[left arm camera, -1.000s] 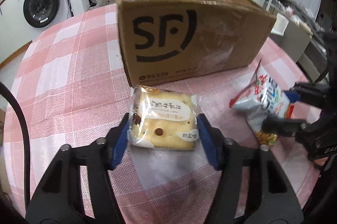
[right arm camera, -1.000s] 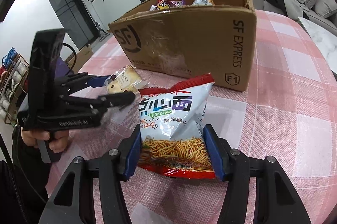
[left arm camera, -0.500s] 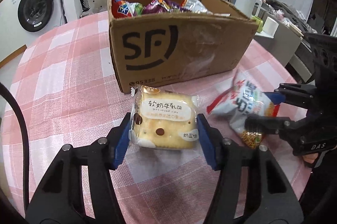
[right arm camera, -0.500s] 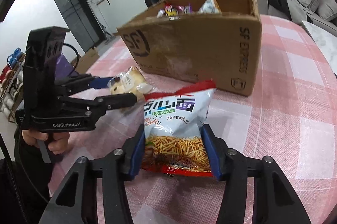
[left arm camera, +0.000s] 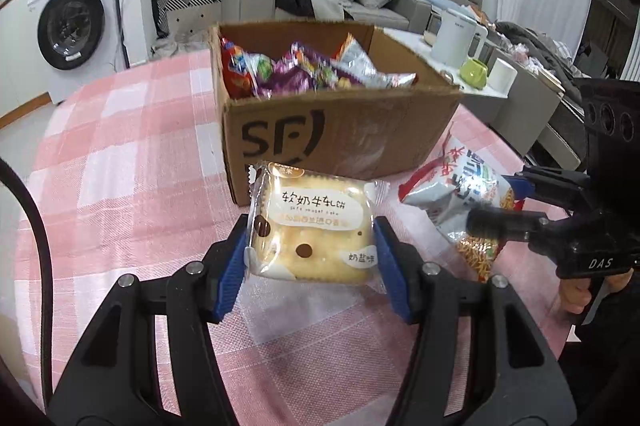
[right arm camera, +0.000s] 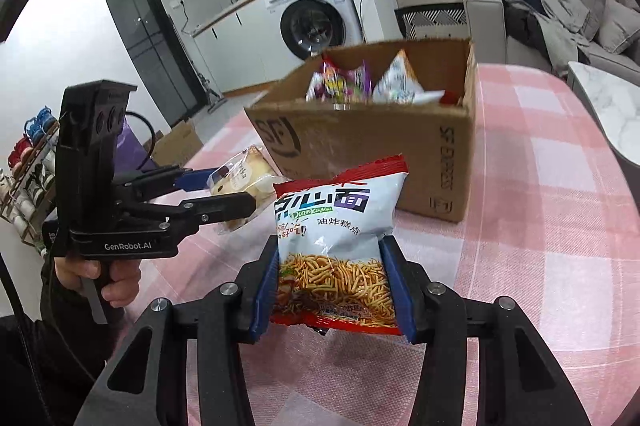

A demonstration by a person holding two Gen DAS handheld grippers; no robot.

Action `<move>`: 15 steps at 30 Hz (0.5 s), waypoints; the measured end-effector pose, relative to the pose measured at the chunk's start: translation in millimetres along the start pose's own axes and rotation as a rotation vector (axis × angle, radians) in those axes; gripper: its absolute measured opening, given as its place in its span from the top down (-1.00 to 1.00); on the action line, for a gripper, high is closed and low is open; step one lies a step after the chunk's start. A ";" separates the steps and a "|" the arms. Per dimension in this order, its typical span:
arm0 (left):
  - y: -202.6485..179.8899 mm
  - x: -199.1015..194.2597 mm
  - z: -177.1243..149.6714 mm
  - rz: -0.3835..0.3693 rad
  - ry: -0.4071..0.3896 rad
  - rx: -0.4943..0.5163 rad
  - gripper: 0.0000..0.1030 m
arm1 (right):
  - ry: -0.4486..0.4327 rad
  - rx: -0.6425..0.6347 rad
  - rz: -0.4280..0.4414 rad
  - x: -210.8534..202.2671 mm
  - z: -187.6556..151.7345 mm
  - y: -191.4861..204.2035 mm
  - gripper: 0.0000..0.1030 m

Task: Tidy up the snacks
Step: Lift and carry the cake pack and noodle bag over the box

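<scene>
A: What's the biggest thing?
B: The table (left arm camera: 120, 153) with a pink check cloth. A box (left arm camera: 360, 133) sits on it, with snacks (left arm camera: 304, 73) inside.

A: What has the left gripper (left arm camera: 310, 250) got?
B: A cake (left arm camera: 312, 230), pinched between its blue pads, up off the table, just in front of the box.

A: And the right gripper (right arm camera: 334, 282)?
B: Its jaws just squeezed in on the noodle bag (right arm camera: 336, 242). It holds the bag up, near the box.
</scene>
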State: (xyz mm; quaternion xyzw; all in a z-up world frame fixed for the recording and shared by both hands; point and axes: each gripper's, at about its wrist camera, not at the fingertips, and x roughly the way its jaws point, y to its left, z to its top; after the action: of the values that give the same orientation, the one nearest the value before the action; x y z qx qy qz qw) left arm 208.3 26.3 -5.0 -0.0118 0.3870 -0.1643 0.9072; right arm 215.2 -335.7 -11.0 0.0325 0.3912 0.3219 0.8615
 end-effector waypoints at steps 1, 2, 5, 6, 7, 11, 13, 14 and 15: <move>-1.5 -7.6 1.3 0.007 -0.016 0.001 -0.10 | -0.011 0.001 -0.001 -4.3 0.9 0.6 0.04; -1.8 -15.9 3.1 0.009 -0.034 0.001 -0.10 | -0.022 0.002 -0.002 -8.4 2.8 0.5 0.04; -2.7 -38.6 10.4 0.023 -0.084 -0.007 -0.10 | -0.062 0.005 -0.009 -20.9 7.7 -1.8 0.04; -3.5 -44.8 13.5 0.027 -0.101 -0.009 -0.10 | -0.074 0.008 -0.010 -24.4 10.4 -2.1 0.04; -3.1 -53.4 16.0 0.026 -0.126 -0.017 -0.10 | -0.088 0.012 -0.012 -27.7 13.4 -4.7 0.04; -0.6 -74.6 31.7 0.028 -0.184 -0.048 -0.10 | -0.124 0.031 -0.037 -37.9 24.8 -10.6 0.04; -1.0 -79.5 39.8 0.029 -0.203 -0.063 -0.10 | -0.133 0.032 -0.049 -43.4 32.5 -12.8 0.04; 0.5 -82.0 44.2 0.029 -0.209 -0.073 -0.10 | -0.138 0.031 -0.057 -45.7 36.2 -13.9 0.04; -1.5 -76.8 50.9 0.029 -0.208 -0.077 -0.10 | -0.142 0.033 -0.063 -46.9 40.7 -14.0 0.04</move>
State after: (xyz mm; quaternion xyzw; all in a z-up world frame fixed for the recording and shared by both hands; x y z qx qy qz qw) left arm 194.1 43.1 84.5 -0.0579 0.2971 -0.1338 0.9436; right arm 228.1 -365.9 43.5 0.0570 0.3351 0.2852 0.8962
